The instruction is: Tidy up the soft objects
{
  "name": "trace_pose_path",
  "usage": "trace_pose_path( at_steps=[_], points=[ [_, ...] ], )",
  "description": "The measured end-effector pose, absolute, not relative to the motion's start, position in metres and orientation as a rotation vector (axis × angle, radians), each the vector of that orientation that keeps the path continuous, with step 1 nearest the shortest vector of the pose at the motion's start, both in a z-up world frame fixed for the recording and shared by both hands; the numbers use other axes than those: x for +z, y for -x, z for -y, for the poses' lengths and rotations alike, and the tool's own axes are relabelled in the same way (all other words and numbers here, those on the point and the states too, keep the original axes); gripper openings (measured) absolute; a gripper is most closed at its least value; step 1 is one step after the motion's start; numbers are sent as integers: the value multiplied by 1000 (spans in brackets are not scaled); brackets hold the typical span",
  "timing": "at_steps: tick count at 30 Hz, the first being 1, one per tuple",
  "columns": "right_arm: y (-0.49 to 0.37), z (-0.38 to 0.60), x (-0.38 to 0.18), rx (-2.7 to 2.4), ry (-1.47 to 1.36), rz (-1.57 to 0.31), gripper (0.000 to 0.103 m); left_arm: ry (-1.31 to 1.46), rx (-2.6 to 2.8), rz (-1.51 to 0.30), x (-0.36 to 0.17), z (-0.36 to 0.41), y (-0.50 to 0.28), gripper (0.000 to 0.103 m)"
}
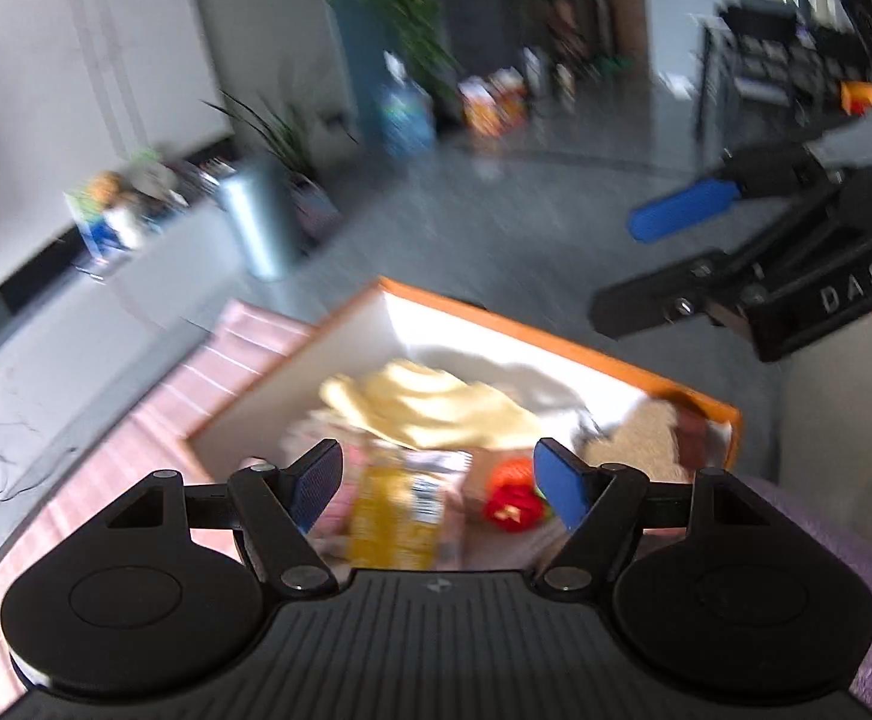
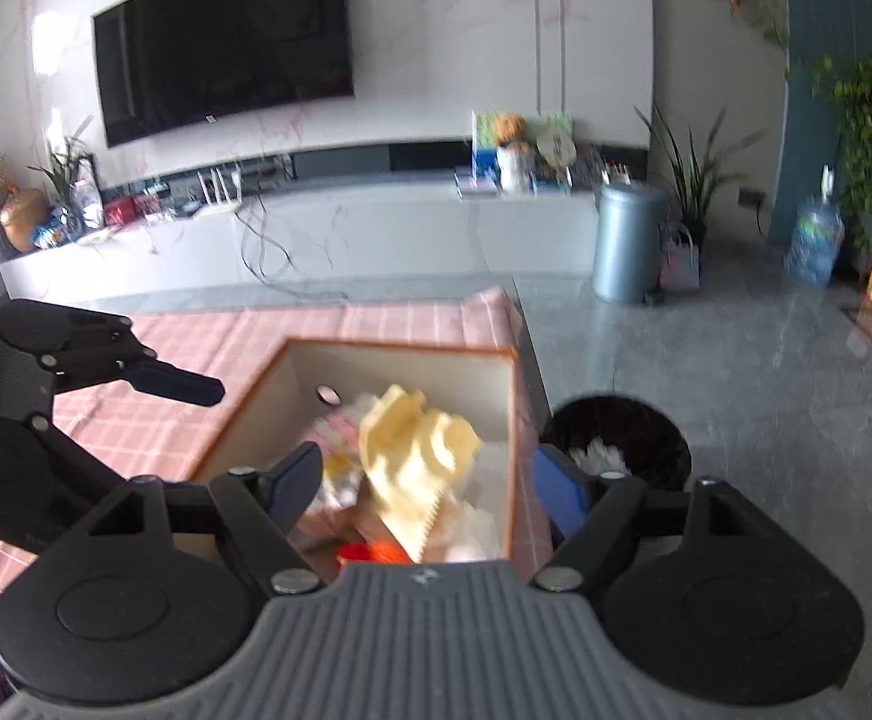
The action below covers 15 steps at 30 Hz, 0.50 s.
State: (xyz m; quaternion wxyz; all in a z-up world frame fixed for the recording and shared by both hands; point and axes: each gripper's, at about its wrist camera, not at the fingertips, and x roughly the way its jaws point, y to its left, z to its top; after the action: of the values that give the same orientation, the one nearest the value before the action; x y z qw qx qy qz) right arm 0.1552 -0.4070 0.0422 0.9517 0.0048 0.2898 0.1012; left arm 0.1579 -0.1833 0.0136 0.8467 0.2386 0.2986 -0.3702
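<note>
Nearest in the left wrist view, the left gripper (image 1: 439, 483) stands wide open with nothing between its blue pads; the box's contents lie below and beyond its tips, untouched. In the right wrist view the right gripper (image 2: 426, 489) is likewise spread wide and holds nothing, its tips above the near end of the box (image 2: 511, 408). This orange-rimmed, white-walled box sits on the pink checked tablecloth (image 2: 153, 420) at the table's far right corner. Inside it, a pale yellow cloth (image 2: 417, 450) lies crumpled on top, just beyond both pairs of tips; a red and orange soft thing (image 1: 514, 495) lies nearer, by the left gripper's right finger, beside a blurred yellow packet (image 1: 390, 507). Past the table's right edge stands a black bin (image 2: 616, 438), and farther off a grey can (image 2: 625, 240) on the floor.
</note>
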Motion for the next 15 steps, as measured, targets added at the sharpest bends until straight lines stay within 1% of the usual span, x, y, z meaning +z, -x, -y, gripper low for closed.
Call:
trace_pose_path(
  at_steps=[2,4,7,9,11,13,15],
  points=[
    [-147,396,53,216,9,-551,78,-450,-743,-582,23,167,-150,85],
    [-137,386,61,224,24,-513,86,-376,-717,-556,32,152,-147,85],
    [-124,371,66,217,29,-472,88,-274,-651,-505,44,124,-134,86],
    [-114,362,65,202,26,-448,88,-224,-597,-461,50,110,-122,89],
    [-104,352,62,190,19,-423,89,-180,-535,-398,54,97,-111,90],
    [-93,342,56,163,8,-395,95,-146,-474,-351,53,86,-100,91],
    [-81,329,49,136,6,-362,97,-122,-407,-332,54,80,-91,91]
  ],
)
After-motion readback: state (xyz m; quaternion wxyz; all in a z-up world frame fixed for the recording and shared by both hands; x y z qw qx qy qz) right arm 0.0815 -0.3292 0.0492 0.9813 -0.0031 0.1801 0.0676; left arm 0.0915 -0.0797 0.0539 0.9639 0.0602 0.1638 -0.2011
